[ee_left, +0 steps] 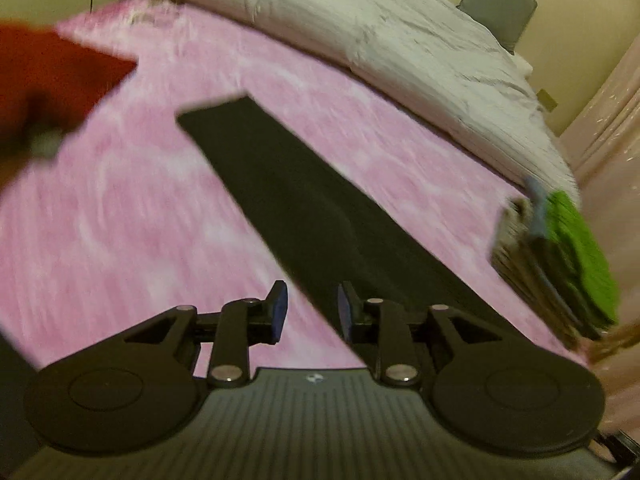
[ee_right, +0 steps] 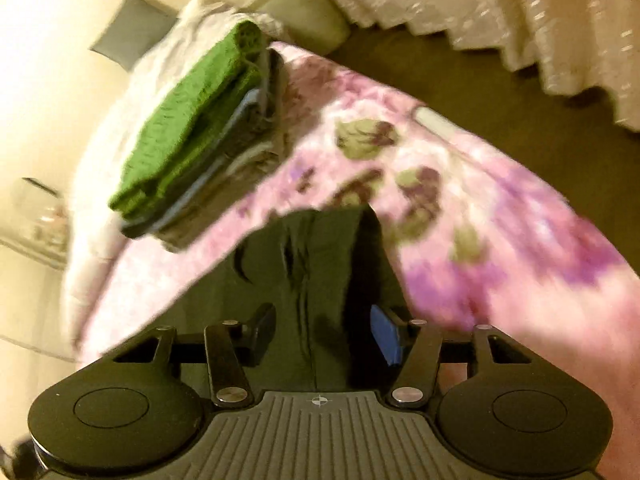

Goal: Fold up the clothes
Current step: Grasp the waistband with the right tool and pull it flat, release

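Note:
A long black garment lies folded lengthwise in a narrow strip on the pink blanket. My left gripper is open above its near end, with the strip's edge between the fingers. In the right wrist view the black garment shows its wider end with a seam, and my right gripper is open right over it. A stack of folded clothes with a green towel on top sits on the bed beyond; it also shows in the left wrist view.
A red cloth lies at the far left of the blanket. A white duvet is bunched along the far side of the bed, with a grey pillow behind. Brown floor and a pale curtain lie past the bed's edge.

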